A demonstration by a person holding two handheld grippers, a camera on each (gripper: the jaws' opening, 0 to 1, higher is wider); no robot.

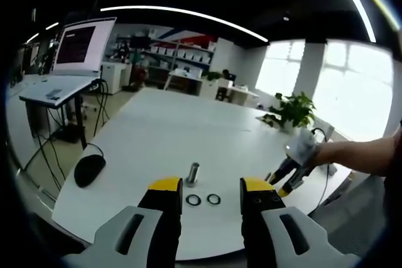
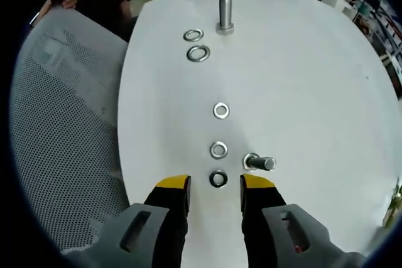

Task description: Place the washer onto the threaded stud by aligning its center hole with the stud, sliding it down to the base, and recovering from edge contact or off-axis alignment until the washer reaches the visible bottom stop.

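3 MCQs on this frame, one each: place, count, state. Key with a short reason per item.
1. In the right gripper view, where is the upright stud?
A. Far end of the white table
B. Between the jaws
C. On the mesh chair

2. In that view, how many washers lie on the table?
A. Two
B. Five
C. Eight

3. How does the bolt near the right gripper lie?
A. Upright
B. On its side
C. Held in the jaws

Key:
1 A, it stands past every washer.
2 B, two by the stud, e.g., and three in a line nearer the gripper, the closest just ahead of the open jaws.
3 B, its shaft lies flat on the table.
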